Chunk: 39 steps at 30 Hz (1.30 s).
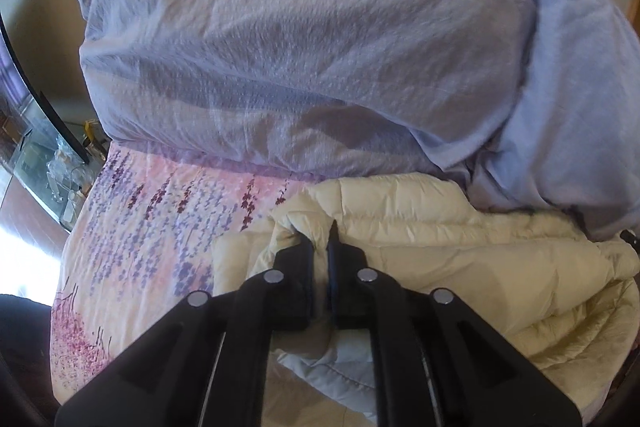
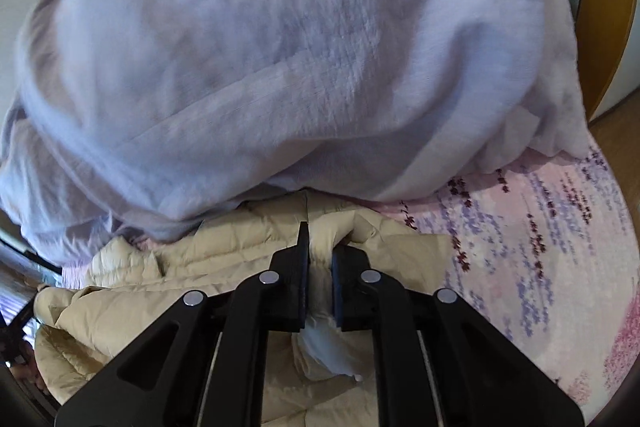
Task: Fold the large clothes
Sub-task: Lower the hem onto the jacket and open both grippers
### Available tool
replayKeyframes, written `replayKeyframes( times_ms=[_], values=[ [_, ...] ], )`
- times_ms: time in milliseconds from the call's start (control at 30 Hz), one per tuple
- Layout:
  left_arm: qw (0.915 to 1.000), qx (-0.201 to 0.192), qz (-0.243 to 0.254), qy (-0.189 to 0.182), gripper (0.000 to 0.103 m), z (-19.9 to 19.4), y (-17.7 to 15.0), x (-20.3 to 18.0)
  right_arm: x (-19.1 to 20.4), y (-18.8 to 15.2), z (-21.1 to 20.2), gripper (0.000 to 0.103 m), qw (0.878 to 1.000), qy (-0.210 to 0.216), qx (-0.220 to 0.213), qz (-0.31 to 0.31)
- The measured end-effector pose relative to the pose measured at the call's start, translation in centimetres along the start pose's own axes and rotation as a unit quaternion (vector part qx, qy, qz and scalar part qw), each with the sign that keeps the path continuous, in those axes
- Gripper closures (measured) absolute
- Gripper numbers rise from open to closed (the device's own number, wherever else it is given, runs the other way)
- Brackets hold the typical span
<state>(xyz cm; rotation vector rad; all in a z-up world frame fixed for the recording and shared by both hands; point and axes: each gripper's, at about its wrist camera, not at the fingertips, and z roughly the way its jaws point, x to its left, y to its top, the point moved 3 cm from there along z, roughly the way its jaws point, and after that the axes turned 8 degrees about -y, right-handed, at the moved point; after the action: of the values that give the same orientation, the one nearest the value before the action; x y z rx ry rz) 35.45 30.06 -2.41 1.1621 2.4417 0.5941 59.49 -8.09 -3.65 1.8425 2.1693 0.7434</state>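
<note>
The jacket [image 1: 460, 259] is cream quilted cloth, puffy with a faint sheen. The duvet [image 1: 304, 59] is lilac crinkled cloth, matt. The bedsheet [image 1: 160, 227] is smooth printed cotton-like cloth. Both grippers [image 1: 322, 235] [image 2: 320, 239] look like matt black plastic with 4 shiny metal rivets each.

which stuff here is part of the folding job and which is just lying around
In the job:
cream quilted puffer jacket
left claw, shut on it
right claw, shut on it

Lying about:
bulky lavender duvet
pink floral bedsheet
</note>
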Motion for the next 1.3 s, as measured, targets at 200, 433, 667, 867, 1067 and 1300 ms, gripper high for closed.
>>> replayKeyframes(
  times_ms=[200,433,667,867,1067,1300],
  values=[
    [0.9996,0.001,0.001,0.029,0.072,1.2,1.1,-0.3,0.1,0.8,1.0,0.079,1.0,0.007,0.003,0.0],
    [0.9982,-0.032,0.027,0.043,0.048,-1.6,1.6,-1.4,-1.0,1.4,-5.0,0.037,0.994,0.003,-0.105,-0.016],
    [0.9976,-0.049,0.043,0.026,0.042,-4.3,-0.7,-2.2,-0.4,-2.6,-7.7,0.037,0.99,0.009,-0.113,-0.08],
    [0.9986,-0.001,0.048,0.024,0.042,-1.3,-4.6,-2.6,0.2,-6.8,-3.3,0.037,0.994,-0.004,-0.046,-0.102],
    [0.9986,0.022,0.038,0.031,0.042,1.9,-6.6,-2.7,1.2,-7.7,0.3,0.037,0.993,-0.031,-0.019,-0.116],
    [0.9977,0.02,0.025,0.059,0.041,5.1,-7.3,-2.2,2.4,-7.6,3.8,0.037,0.987,-0.078,-0.026,-0.139]
  ],
)
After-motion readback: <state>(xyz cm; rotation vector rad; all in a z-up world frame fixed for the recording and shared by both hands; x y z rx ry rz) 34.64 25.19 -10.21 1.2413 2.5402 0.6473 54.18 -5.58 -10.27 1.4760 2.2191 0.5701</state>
